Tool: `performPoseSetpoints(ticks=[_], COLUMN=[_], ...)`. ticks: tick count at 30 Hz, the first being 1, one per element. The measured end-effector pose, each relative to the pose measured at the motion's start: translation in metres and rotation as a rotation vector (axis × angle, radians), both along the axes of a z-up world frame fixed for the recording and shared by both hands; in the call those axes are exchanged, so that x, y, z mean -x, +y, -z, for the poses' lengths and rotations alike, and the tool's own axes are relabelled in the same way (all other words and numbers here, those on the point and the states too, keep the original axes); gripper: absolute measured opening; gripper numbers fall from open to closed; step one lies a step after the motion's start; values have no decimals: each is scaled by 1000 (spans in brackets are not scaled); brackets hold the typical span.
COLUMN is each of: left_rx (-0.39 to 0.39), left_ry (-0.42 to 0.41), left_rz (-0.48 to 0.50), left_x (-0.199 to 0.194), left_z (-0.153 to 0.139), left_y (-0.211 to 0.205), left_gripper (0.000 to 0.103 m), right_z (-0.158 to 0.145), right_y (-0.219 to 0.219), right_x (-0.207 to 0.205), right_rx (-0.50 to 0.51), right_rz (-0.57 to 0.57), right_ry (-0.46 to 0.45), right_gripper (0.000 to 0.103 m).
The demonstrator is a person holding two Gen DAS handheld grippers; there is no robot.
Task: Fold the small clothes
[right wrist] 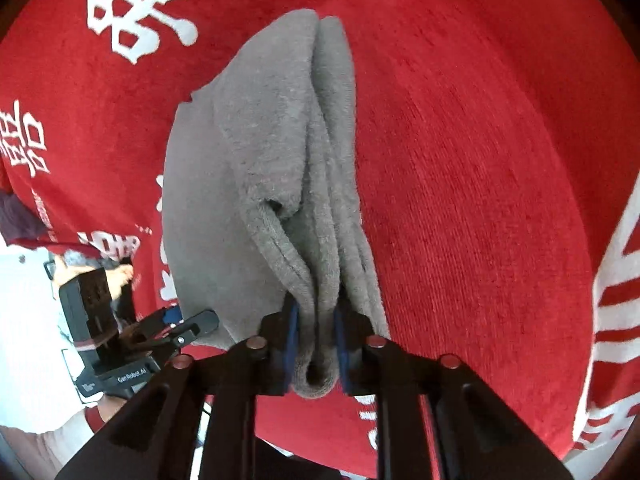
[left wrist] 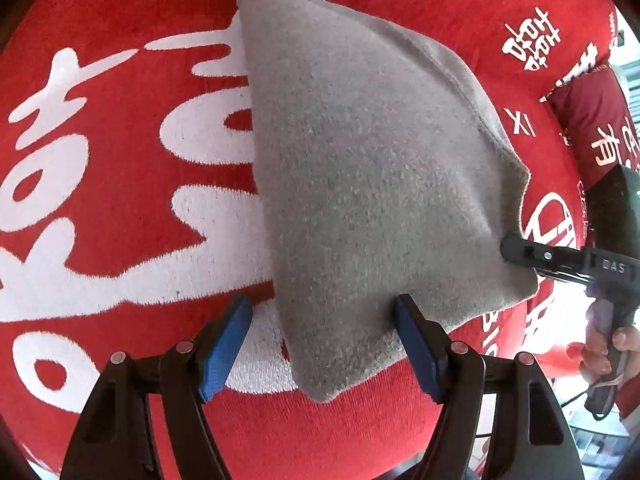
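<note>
A small grey knit garment lies folded on a red cloth with white characters. My left gripper is open, its blue pads either side of the garment's near corner, not clamped. My right gripper is shut on a bunched edge of the grey garment, layers pinched between its blue pads. The right gripper also shows in the left wrist view, its tips on the garment's right edge. The left gripper shows in the right wrist view beside the garment's left edge.
The red cloth covers the whole surface. A dark red cushion with white characters sits at the far right. A white floor area shows past the cloth's edge at the left.
</note>
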State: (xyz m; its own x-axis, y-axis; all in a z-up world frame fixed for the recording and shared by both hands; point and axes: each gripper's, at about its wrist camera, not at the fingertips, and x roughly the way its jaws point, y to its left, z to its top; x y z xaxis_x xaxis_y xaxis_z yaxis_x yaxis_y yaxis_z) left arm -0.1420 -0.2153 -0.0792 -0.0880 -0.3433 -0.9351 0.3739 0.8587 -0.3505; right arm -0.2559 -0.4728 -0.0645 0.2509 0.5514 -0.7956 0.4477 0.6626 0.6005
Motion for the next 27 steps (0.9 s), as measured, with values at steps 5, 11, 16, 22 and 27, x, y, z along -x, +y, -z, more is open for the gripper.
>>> performPoseSetpoints(ticks=[5, 11, 16, 22, 27], left_rx=[4, 3, 7, -33, -30], left_ry=[-7, -25, -45, -33, -9], left_rz=[-12, -34, -66, -75, -58], left_x=[1, -4, -14, -18, -14], left_z=[-9, -19, -24, -9, 0], left_y=[-6, -2, 1, -3, -8], left_gripper=[74, 74, 74, 74, 74], right_z=[-27, -63, -60, -26, -28], right_y=[-10, -11, 8, 16, 17], right_x=[-4, -33, -62, -63, -63], right_rx=[86, 151, 215, 273, 283], right_rz=[27, 16, -63, -85, -101], right_ry=[-12, -114, -146, -60, -60], right_gripper=[27, 27, 27, 22, 23])
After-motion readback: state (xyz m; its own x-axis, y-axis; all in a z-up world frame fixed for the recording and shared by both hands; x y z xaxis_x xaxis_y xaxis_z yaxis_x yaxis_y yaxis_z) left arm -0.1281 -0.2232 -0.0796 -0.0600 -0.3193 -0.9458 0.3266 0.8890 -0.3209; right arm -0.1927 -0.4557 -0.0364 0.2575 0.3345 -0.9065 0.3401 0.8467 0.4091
